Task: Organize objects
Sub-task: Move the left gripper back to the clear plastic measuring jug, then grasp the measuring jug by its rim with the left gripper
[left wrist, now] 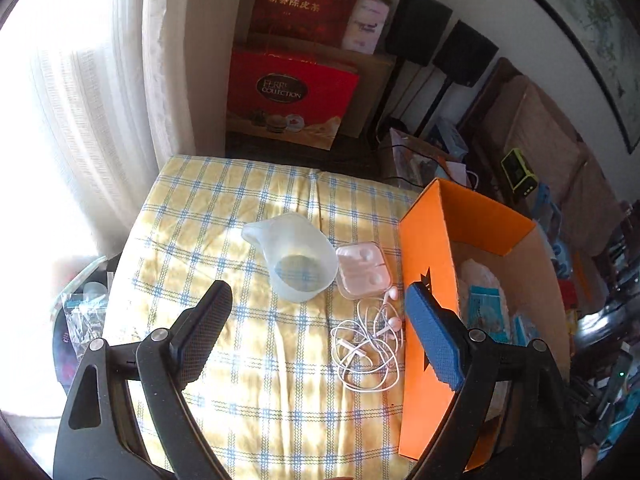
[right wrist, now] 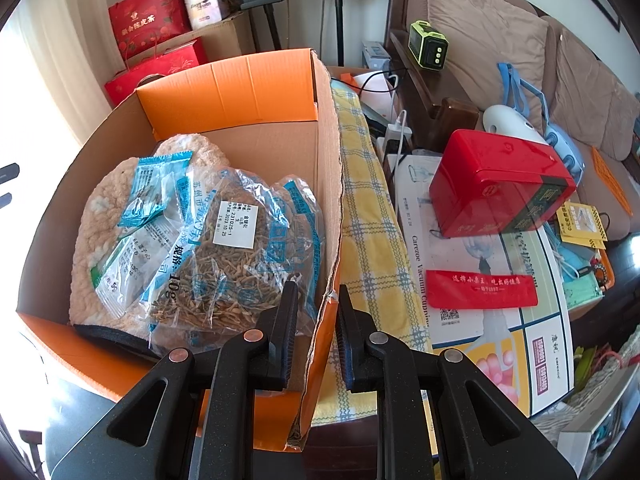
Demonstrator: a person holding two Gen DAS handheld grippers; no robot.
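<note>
Left wrist view: your left hand-held gripper point(left wrist: 318, 322) is spread wide w/ nothing in it, over the checked tabletop point(left wrist: 248, 360); clear measuring cup point(left wrist: 294, 256), earbud case point(left wrist: 363, 270) and tangled white earphones point(left wrist: 370, 350) lie beside the orange box point(left wrist: 426, 248)

Right wrist view: your right hand-held gripper point(right wrist: 318, 296) is clenched on the orange box's torn wall; herb packets point(right wrist: 224, 252) inside

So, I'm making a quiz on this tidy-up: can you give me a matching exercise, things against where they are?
Things:
1. jug
2. earphones
3. herb bag
4. red tin

Places:
A. inside the orange box
B. on the checked cloth, upright
C. outside the box, on a printed carton
D. on the cloth, tangled beside the box

Pairs: 1-B, 2-D, 3-A, 4-C
</note>
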